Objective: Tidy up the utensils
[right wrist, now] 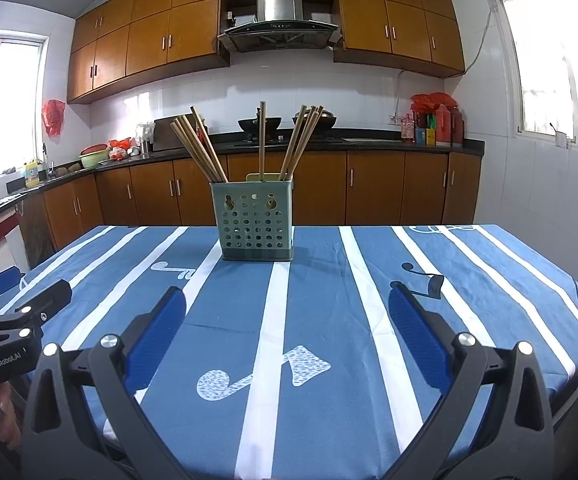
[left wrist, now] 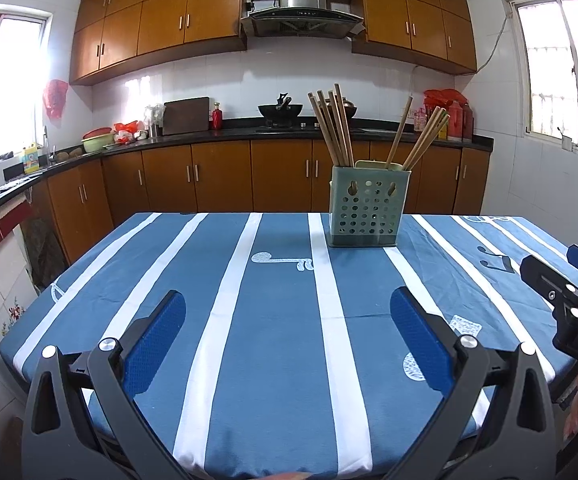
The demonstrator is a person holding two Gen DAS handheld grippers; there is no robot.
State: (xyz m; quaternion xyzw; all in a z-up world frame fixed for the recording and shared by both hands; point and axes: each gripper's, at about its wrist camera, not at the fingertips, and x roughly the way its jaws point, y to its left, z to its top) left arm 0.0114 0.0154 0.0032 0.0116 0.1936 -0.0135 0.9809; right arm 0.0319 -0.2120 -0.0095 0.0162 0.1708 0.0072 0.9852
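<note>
Several chopsticks (right wrist: pixel 209 152) upright in green holder (right wrist: pixel 253 222), tips fanning outward, left gripper (left wrist: pixel 287 334), right gripper (right wrist: pixel 287 334) both spread, empty

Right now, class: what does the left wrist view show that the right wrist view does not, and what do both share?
Only the left wrist view shows the left hand-held gripper head-on, open, with the right one at its edge. Only the right wrist view shows the right hand-held gripper head-on, open. Both share the green utensil holder with chopsticks on the blue striped tablecloth.
</note>
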